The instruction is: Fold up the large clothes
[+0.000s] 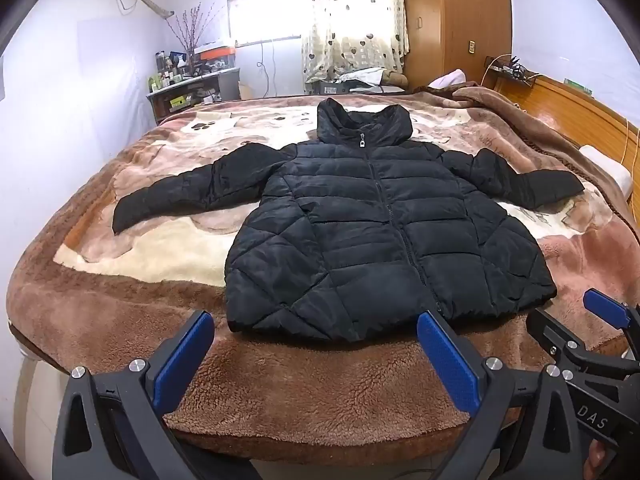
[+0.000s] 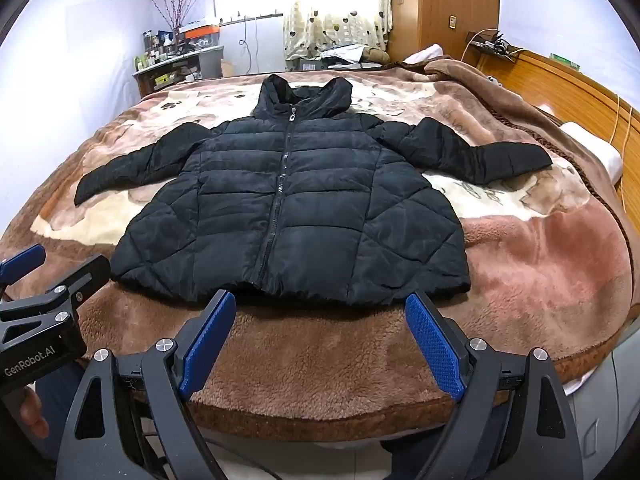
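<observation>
A black quilted hooded jacket (image 1: 360,220) (image 2: 288,208) lies flat and zipped on a brown blanket-covered bed (image 1: 320,380) (image 2: 320,360), with both sleeves spread out and the hood at the far end. My left gripper (image 1: 316,332) stands open just short of the hem, nothing between its blue pads. My right gripper (image 2: 320,312) is open too, hovering before the hem's middle and right part. Each gripper appears at the edge of the other's view: the right gripper (image 1: 604,312) low on the right, the left gripper (image 2: 24,260) low on the left.
A wooden headboard (image 1: 576,108) runs along the bed's right side, with a white pillow (image 1: 608,172) beside it. A cluttered shelf (image 1: 192,84) and a curtained window (image 1: 352,20) stand beyond the bed. A wooden wardrobe (image 1: 456,20) fills the far right corner.
</observation>
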Demonstrator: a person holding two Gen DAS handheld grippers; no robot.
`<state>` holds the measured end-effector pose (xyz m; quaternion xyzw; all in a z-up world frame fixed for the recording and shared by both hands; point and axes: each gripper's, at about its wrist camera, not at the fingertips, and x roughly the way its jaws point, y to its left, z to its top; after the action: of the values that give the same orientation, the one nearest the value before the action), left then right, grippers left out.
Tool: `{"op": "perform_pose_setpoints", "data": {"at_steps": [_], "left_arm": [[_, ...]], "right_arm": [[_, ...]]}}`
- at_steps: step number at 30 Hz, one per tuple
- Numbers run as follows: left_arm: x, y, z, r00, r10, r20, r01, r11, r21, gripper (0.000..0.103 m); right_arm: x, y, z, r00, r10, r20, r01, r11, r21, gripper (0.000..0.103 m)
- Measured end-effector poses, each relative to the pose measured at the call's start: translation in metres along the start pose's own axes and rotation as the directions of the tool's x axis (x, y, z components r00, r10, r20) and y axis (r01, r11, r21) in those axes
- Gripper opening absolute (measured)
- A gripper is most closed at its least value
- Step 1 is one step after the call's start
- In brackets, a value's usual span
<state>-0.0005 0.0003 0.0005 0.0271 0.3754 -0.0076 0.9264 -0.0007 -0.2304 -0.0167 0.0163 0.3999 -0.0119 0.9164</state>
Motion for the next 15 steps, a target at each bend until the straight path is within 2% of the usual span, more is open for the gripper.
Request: {"op": "perform_pose_setpoints", "data": {"at_steps": [5, 8, 9, 11, 13, 15], "left_arm": [[0.0, 0.001, 0.0, 1.0, -0.006, -0.006, 0.006, 1.0, 0.001, 0.103], [0.008, 0.001, -0.002, 0.999, 0.014, -0.052, -0.014, 1.0, 0.0, 0.103], [0.011, 0.002, -0.004, 0.997, 0.002, -0.073, -0.002, 1.0, -0.008, 0.103], [0.021, -0.001, -0.01, 0.993, -0.074, -0.087, 0.071, 0.997, -0.038, 0.103], [0.023, 0.001, -0.011, 0.991, -0.102, -0.088, 0.097, 0.993, -0.062, 0.103], [0.023, -0.003, -0.01, 0.996, -0.052, -0.078, 0.049, 0.998, -0.03, 0.103]], "right_arm": [[0.001, 0.0, 0.0, 1.0, 0.0, -0.001, 0.0, 1.0, 0.002, 0.087], [0.0, 0.0, 0.0, 1.0, 0.002, 0.007, -0.002, 1.0, 0.005, 0.087], [0.001, -0.005, 0.0, 1.0, -0.003, 0.013, 0.003, 1.0, 0.01, 0.087], [0.001, -0.008, 0.0, 1.0, -0.006, 0.025, 0.006, 1.0, 0.017, 0.087], [0.0, -0.012, 0.0, 0.999, -0.019, 0.035, 0.018, 1.0, 0.025, 0.087], [0.001, -0.014, 0.0, 0.999, -0.031, 0.035, 0.03, 0.999, 0.031, 0.087]]}}
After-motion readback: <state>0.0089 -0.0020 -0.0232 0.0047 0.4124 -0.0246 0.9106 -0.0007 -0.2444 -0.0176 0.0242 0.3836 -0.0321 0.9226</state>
